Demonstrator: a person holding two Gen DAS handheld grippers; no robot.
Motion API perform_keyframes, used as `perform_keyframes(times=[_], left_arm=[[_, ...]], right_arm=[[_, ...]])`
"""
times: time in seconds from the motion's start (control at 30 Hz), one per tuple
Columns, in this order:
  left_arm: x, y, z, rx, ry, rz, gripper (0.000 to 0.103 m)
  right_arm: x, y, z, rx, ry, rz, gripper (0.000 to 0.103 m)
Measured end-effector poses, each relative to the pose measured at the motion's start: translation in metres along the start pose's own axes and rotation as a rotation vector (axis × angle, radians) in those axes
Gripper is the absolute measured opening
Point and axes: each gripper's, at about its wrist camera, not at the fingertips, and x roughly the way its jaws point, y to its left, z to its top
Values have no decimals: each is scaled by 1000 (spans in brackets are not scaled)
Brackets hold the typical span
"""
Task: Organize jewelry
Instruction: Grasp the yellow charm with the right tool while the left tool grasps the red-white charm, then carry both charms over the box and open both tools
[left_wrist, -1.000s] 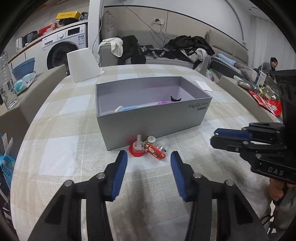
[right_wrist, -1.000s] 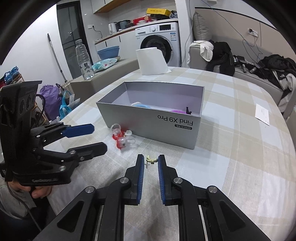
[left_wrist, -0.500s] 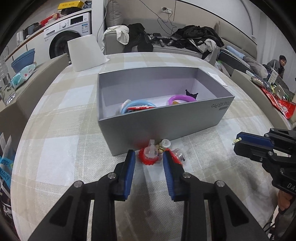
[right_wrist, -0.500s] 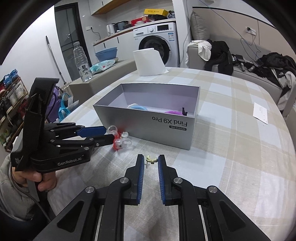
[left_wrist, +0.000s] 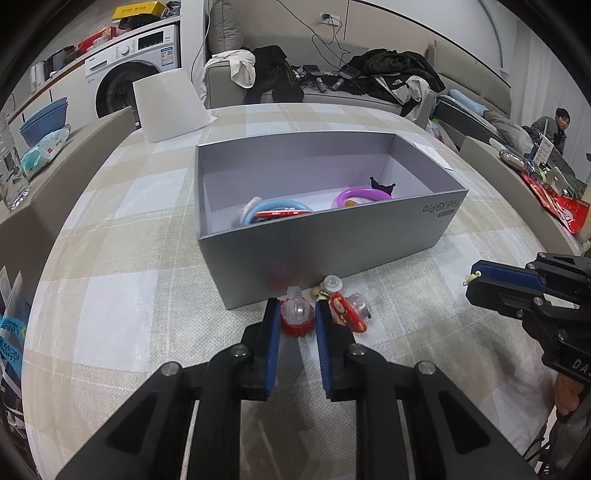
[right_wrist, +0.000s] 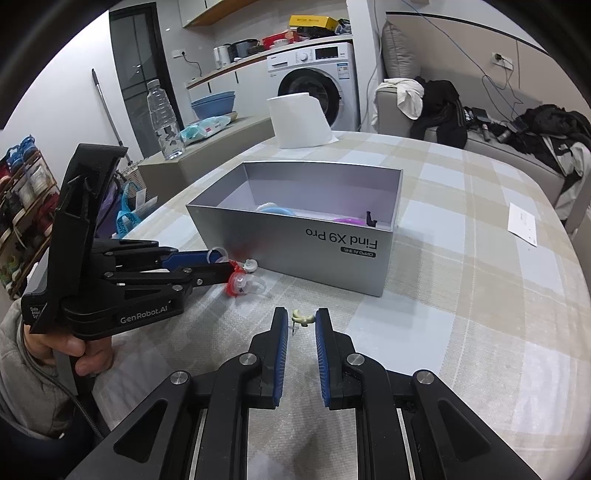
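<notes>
The left hand-held gripper is closing on a red toy ring with a clear top, which lies between its blue pads on the table, just in front of the grey box. Whether the pads press it already is hard to see. The right hand-held gripper pinches a small pale-yellow earring at its fingertips. Beside the ring lies more jewelry, partly hidden by the pad.
</notes>
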Motion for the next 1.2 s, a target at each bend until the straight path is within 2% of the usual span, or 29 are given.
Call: perform_keyframes(times=[0.5, 1.2], left_arm=[[-27, -7, 5, 5, -93, -11, 14], [-49, -10, 31, 7, -218, 8, 14]], right_arm=[[-6, -5, 2, 28, -25, 16, 14], [-32, -2, 51, 40, -141, 14, 14]])
